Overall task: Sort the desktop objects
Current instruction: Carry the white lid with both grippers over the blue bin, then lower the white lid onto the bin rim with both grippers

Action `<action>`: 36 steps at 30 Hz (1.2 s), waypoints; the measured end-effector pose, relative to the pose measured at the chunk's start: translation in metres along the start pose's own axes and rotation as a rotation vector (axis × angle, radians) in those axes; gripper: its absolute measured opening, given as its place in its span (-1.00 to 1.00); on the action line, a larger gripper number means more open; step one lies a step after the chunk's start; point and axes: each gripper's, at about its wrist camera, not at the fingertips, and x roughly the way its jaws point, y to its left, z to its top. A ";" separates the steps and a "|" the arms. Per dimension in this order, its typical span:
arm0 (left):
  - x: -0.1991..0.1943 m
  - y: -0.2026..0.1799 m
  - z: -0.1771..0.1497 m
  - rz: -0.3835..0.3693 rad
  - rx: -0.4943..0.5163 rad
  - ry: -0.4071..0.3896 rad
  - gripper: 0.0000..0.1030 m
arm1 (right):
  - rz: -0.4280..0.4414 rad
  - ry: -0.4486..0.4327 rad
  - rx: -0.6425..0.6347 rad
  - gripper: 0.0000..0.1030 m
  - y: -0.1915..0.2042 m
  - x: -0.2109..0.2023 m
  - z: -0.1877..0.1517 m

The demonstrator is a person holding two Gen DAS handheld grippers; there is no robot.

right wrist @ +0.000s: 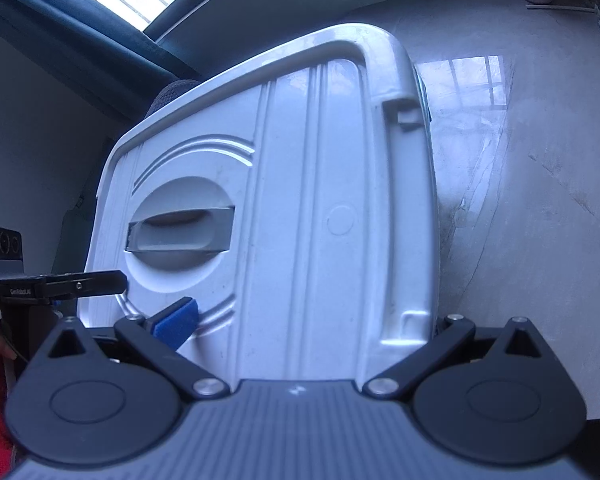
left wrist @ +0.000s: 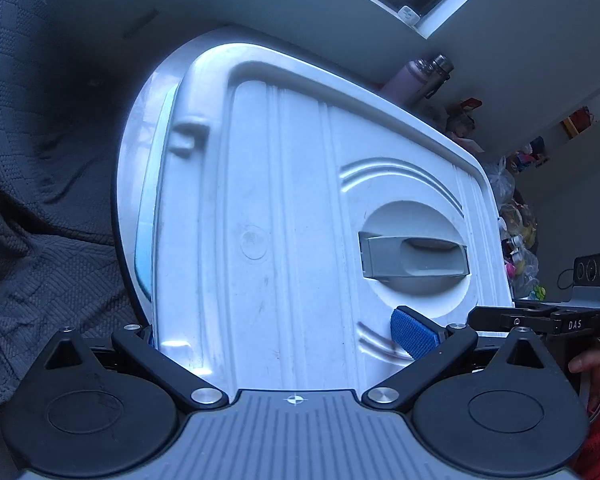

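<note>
A white plastic storage-box lid (left wrist: 292, 208) with a grey recessed handle (left wrist: 414, 258) fills both views; it also shows in the right wrist view (right wrist: 300, 208) with its handle (right wrist: 180, 232). My left gripper (left wrist: 284, 332) is spread wide around the lid's near edge, one blue pad (left wrist: 414, 332) resting on the lid's top, the other finger hidden past its left edge. My right gripper (right wrist: 300, 324) is likewise spread around the lid's other half, blue pad (right wrist: 178, 326) on top. A blue box rim (left wrist: 144, 240) shows under the lid.
A dark grey knitted blanket (left wrist: 32, 200) lies on the left. A pink bottle (left wrist: 416, 76) and bags of small toys (left wrist: 520, 240) stand at the far right. A glossy grey tabletop (right wrist: 520, 200) lies right of the box. Each gripper shows in the other's view.
</note>
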 end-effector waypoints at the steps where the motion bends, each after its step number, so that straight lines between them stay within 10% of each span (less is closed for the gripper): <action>1: 0.002 0.000 0.003 -0.001 0.000 -0.001 1.00 | -0.001 0.000 0.001 1.00 0.000 -0.001 -0.001; 24: 0.042 0.018 0.059 -0.003 -0.038 0.001 1.00 | -0.011 0.000 -0.002 1.00 0.025 -0.031 -0.024; 30: 0.052 0.032 0.074 0.055 -0.003 0.037 0.98 | -0.259 0.052 -0.055 1.00 0.043 -0.037 -0.016; 36: 0.053 0.024 0.084 0.088 0.047 0.037 0.98 | -0.196 0.053 -0.021 1.00 0.049 -0.049 -0.003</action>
